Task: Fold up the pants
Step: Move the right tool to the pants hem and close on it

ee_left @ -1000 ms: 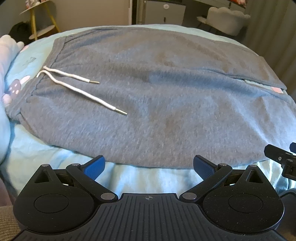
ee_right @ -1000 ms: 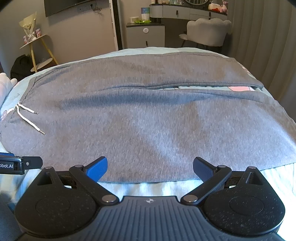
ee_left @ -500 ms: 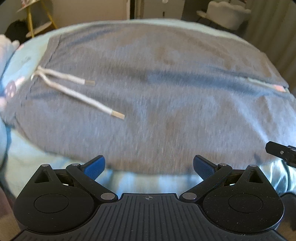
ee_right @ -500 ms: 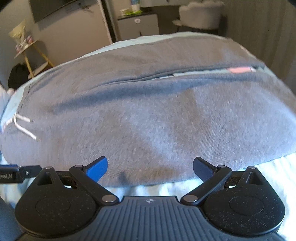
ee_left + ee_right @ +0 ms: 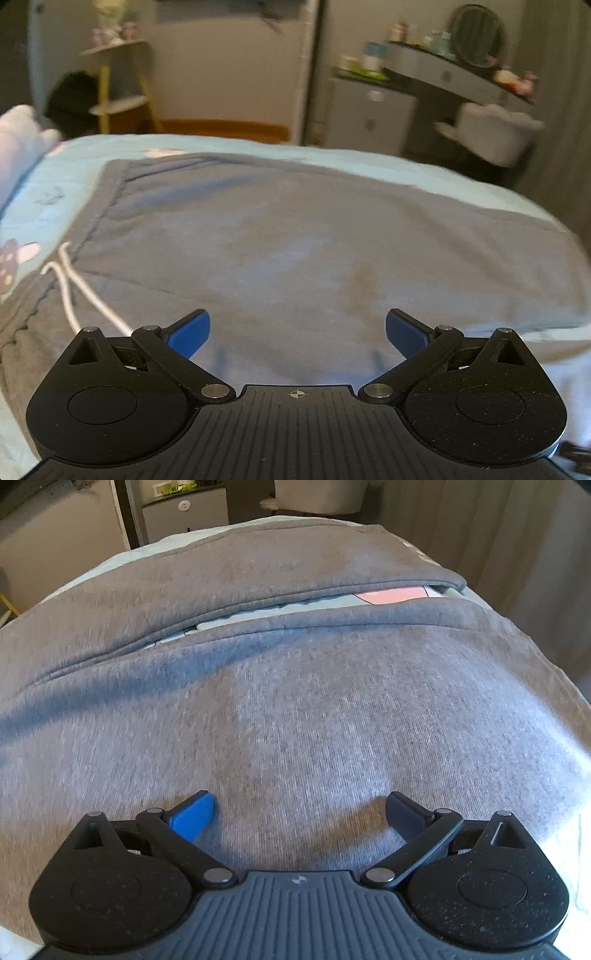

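Presently, one pair of grey pants point(image 5: 295, 240) lies spread flat across a bed with a light blue sheet point(image 5: 229, 147). Count: two legs, seen in the right wrist view, one near point(image 5: 314, 720) and one far point(image 5: 240, 565), lying side by side with a narrow strip of sheet point(image 5: 295, 607) showing between them. One white drawstring point(image 5: 74, 291) with two strands lies on the cloth near the waistband point(image 5: 107, 206), at the left of the left wrist view.

Left gripper point(image 5: 297, 332): released, jaws wide apart, nothing between them. It sits low over the near edge of the pants beside the drawstring; whether its fingertips touch the cloth cannot be told.

Right gripper point(image 5: 300, 812): released, jaws wide apart, nothing between them. It is over the near leg, and the cloth puckers slightly just ahead of its right fingertip point(image 5: 402, 812).

Background, blurred: one yellow-legged shelf stand point(image 5: 114, 85), one cabinet point(image 5: 373, 110), one pale chair point(image 5: 491, 129), one round mirror point(image 5: 478, 35) above a counter.

Writing: none readable on the pants or the grippers. A small emblem point(image 5: 297, 393) marks the left gripper body.
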A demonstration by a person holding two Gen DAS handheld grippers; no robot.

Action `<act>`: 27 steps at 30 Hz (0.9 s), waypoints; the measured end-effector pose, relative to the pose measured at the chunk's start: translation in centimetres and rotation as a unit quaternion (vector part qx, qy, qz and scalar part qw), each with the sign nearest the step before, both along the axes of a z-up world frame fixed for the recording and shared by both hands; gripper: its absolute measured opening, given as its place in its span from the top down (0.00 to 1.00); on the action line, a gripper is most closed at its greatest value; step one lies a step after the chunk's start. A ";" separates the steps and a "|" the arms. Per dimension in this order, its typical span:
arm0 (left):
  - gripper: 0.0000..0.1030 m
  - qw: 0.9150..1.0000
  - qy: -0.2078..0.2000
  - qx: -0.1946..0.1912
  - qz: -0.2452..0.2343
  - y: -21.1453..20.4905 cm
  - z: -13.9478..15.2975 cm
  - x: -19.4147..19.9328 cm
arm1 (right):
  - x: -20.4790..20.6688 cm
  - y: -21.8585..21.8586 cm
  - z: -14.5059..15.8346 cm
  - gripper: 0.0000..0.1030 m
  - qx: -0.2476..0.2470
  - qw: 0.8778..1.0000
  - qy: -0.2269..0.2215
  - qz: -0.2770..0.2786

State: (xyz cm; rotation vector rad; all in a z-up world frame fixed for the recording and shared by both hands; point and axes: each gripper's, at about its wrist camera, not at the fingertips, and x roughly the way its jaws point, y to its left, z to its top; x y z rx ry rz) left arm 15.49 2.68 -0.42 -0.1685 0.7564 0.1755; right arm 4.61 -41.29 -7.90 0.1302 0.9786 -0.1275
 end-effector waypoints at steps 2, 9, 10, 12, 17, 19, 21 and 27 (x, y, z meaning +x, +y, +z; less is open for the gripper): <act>0.00 1.000 0.002 0.022 0.016 1.2 -1.5 0.8 | 0.3 0.2 -0.2 0.04 -0.008 1.000 0.004 0.001; 0.00 0.993 -0.058 0.045 0.097 4.1 -2.3 2.3 | 8.9 -0.8 6.3 0.04 -0.002 1.000 -0.011 -0.007; 0.00 0.993 -0.064 0.034 0.097 4.3 -2.5 2.6 | 11.2 -1.1 7.3 0.04 0.006 0.999 -0.033 -0.018; 0.00 0.992 -0.071 0.031 0.101 4.6 -3.0 2.9 | 16.2 -1.8 8.3 0.04 0.015 0.997 -0.059 -0.037; 0.00 0.985 -0.090 0.055 0.135 4.3 -4.5 2.6 | 28.9 -2.4 8.4 0.04 0.032 0.991 -0.080 -0.102; 0.00 0.985 -0.093 0.056 0.137 4.1 -5.2 2.7 | 33.2 -2.6 8.0 0.06 0.034 0.987 -0.083 -0.130; 0.00 0.984 -0.084 0.071 0.142 3.9 -5.7 3.2 | 36.3 -3.2 7.4 0.11 0.044 0.984 -0.082 -0.149; 0.00 0.979 -0.091 0.084 0.163 3.6 -6.8 3.5 | 41.0 -4.2 4.4 0.32 0.046 0.975 -0.054 -0.211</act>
